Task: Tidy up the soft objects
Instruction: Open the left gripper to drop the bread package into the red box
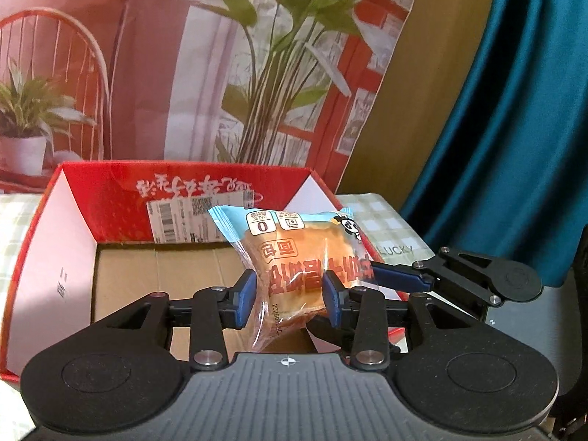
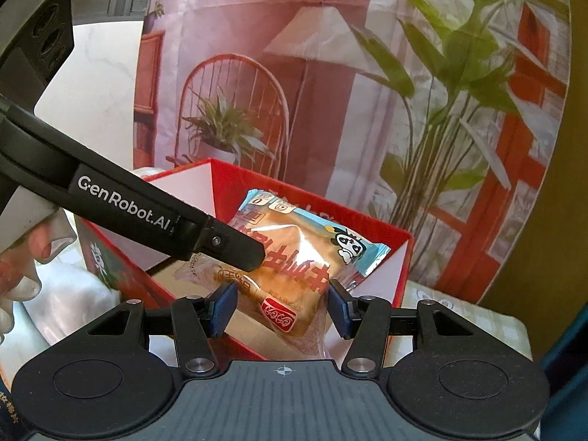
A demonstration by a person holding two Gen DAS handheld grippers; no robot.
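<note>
Both grippers, left gripper [image 1: 288,299] and right gripper [image 2: 281,307], clamp 1 wrapped bread packet [image 1: 294,253] between blue pads, held above the open red box [image 1: 110,187] toward 12 o'clock.

Left wrist view looks forward and down over its fingers, close above the red box [image 1: 110,191]. Right wrist view faces likewise from the right, apparently slightly farther back. Both share the box and printed backdrop [image 1: 191,84].

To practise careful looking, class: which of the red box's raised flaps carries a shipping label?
The far flap, red inside, bears the label; the left flap and right flap are white inside, with no label.
</note>
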